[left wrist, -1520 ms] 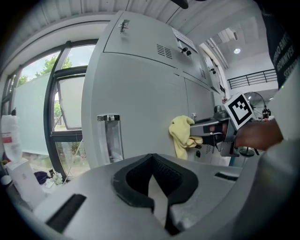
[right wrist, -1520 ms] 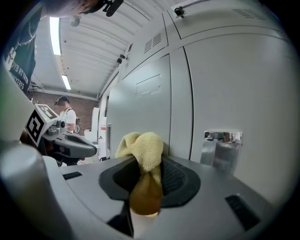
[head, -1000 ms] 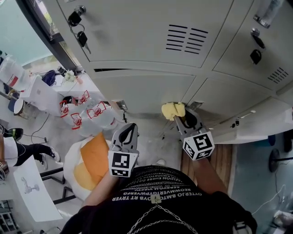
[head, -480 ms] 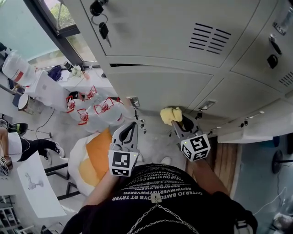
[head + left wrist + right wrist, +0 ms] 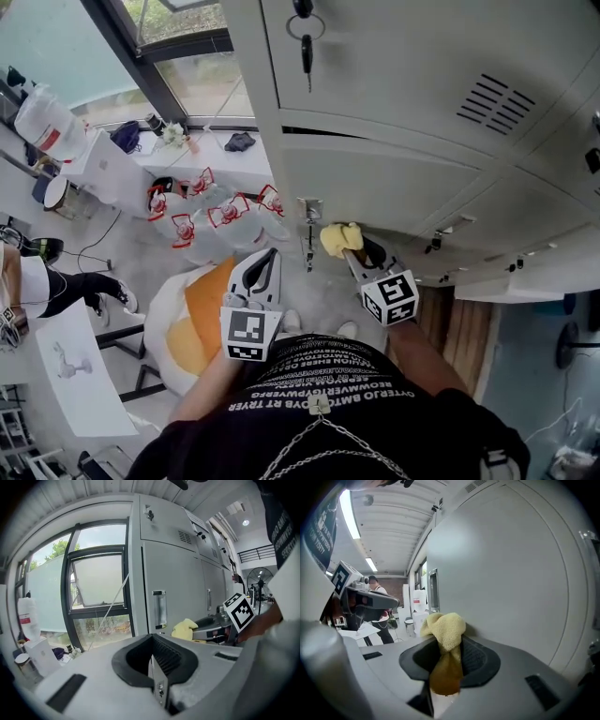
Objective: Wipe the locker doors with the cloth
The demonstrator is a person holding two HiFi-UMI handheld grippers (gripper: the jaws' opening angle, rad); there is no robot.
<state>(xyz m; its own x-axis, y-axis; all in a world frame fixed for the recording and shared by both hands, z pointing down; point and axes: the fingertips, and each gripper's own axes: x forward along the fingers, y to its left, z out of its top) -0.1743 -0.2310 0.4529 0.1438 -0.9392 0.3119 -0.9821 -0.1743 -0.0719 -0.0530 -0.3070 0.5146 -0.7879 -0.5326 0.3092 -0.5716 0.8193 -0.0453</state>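
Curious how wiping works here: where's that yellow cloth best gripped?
By its gathered tail, from the side away from the locker door. The right gripper clamps the yellow cloth that way, so its bunched wad sticks out ahead toward the door.

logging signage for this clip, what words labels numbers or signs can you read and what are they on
No text can be quoted with confidence.
Black shirt: rows of white capitals, upside down in the head view, too distorted to read.
Clear plastic bottles with red-and-white labels: print too small.
Left gripper and right gripper: cubes carry black-and-white square patterns, no letters.
Yellow cloth in the right gripper's jaws: no tag visible.
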